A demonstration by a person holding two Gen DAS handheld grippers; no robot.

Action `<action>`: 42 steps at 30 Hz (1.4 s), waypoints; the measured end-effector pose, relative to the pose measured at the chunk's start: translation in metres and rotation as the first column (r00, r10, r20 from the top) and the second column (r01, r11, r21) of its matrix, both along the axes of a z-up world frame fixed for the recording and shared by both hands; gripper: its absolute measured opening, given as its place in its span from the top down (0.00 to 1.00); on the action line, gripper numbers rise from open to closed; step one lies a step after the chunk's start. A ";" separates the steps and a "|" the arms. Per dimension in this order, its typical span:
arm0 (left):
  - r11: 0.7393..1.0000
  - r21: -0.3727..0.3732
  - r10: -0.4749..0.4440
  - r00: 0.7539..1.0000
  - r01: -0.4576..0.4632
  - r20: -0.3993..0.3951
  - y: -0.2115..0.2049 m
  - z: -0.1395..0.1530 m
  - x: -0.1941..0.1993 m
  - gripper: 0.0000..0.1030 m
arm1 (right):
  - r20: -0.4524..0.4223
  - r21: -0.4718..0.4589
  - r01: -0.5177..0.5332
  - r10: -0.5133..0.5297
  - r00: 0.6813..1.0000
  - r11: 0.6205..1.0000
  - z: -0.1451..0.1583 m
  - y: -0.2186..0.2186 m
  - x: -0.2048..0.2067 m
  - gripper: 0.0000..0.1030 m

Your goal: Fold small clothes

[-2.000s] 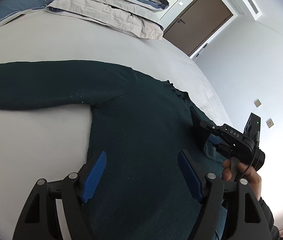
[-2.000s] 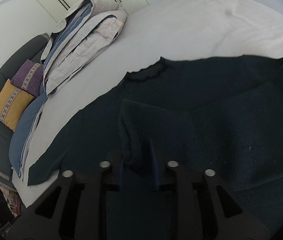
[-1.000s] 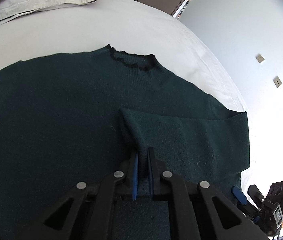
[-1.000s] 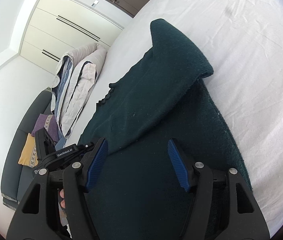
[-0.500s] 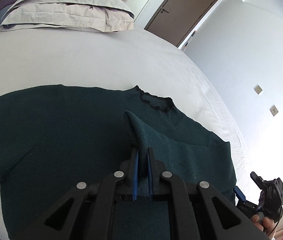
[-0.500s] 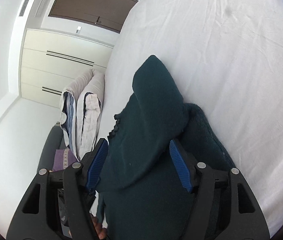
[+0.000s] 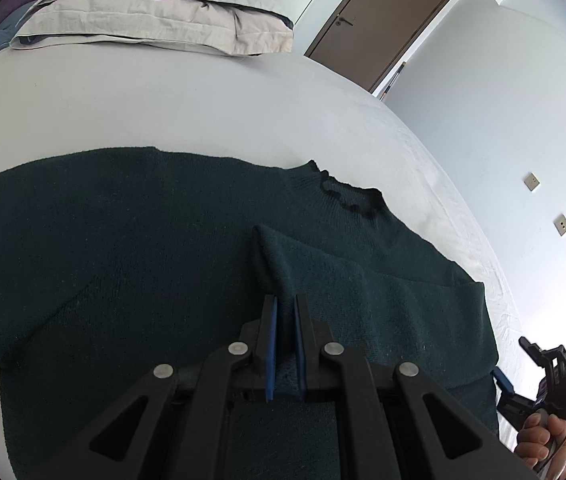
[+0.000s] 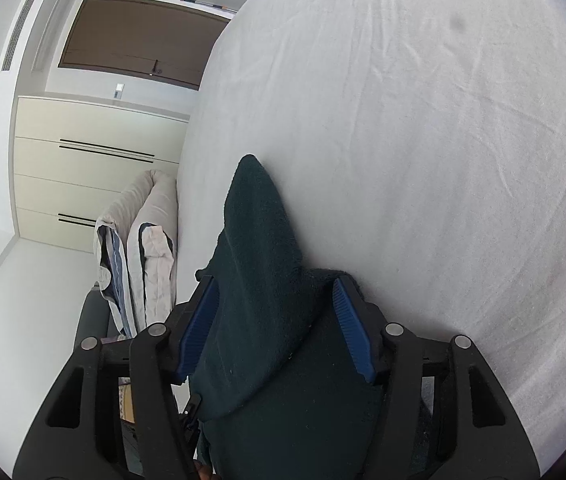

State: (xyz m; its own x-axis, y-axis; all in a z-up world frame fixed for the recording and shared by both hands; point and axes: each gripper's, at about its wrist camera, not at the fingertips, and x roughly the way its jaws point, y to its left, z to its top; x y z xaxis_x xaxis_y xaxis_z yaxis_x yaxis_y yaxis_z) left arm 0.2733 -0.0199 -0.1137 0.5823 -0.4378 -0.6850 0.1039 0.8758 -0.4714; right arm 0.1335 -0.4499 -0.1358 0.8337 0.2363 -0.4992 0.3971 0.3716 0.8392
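A dark green knit sweater (image 7: pixel 143 232) lies spread on the white bed (image 7: pixel 163 108), its ruffled collar (image 7: pixel 351 196) at the far side. One sleeve (image 7: pixel 363 280) is folded across the body. My left gripper (image 7: pixel 286 308) is shut on the end of that sleeve. My right gripper (image 8: pixel 275 316) is open, its blue pads on either side of the folded sweater edge (image 8: pixel 259 240) without pinching it. The right gripper also shows in the left wrist view (image 7: pixel 523 376) at the lower right, held by a hand.
Stacked beige and blue pillows (image 7: pixel 155 20) lie at the head of the bed. A brown door (image 7: pixel 379 24) and grey wall are beyond. The right wrist view shows cream wardrobe doors (image 8: pixel 91 172), the pillows (image 8: pixel 139 248) and bare wrinkled sheet (image 8: pixel 443 160).
My left gripper closed on the sleeve end and has carried it across the sweater body. My right gripper let go, opened, and moved to the sweater's right edge.
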 end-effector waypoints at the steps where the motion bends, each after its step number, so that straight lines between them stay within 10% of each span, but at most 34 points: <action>1: 1.000 0.001 0.001 1.000 -0.001 0.000 0.000 -0.001 -0.001 0.92 | 0.004 -0.036 0.000 0.000 1.000 0.999 0.007 -0.003 0.003 0.41; 8: 1.000 -0.023 0.006 1.000 -0.006 0.005 0.006 -0.008 0.002 0.92 | -0.146 -0.382 -0.175 0.128 0.981 0.908 0.048 -0.007 0.077 0.53; 17: 1.000 0.013 -0.006 1.000 0.005 0.023 0.001 -0.015 0.000 0.91 | -0.301 -0.458 -0.301 0.173 0.938 0.836 0.022 -0.008 0.147 0.93; 32: 1.000 0.003 0.008 1.000 -0.008 0.028 0.007 -0.025 0.002 0.89 | -0.263 -0.539 -0.202 0.064 0.963 0.818 0.038 -0.024 0.118 0.89; 36: 1.000 0.005 0.009 0.999 -0.010 0.033 0.007 -0.026 0.000 0.89 | -0.189 -0.545 -0.264 0.190 0.963 0.796 0.059 0.015 0.087 0.89; 39: 1.000 0.008 0.011 0.999 -0.012 0.034 0.006 -0.026 0.000 0.88 | -0.247 -0.545 -0.347 0.249 0.937 0.764 0.043 0.034 0.084 0.89; 42: 1.000 0.008 0.011 0.999 -0.011 0.033 0.006 -0.026 0.000 0.88 | -0.257 -0.462 -0.336 0.238 0.937 0.821 0.006 0.016 0.084 0.93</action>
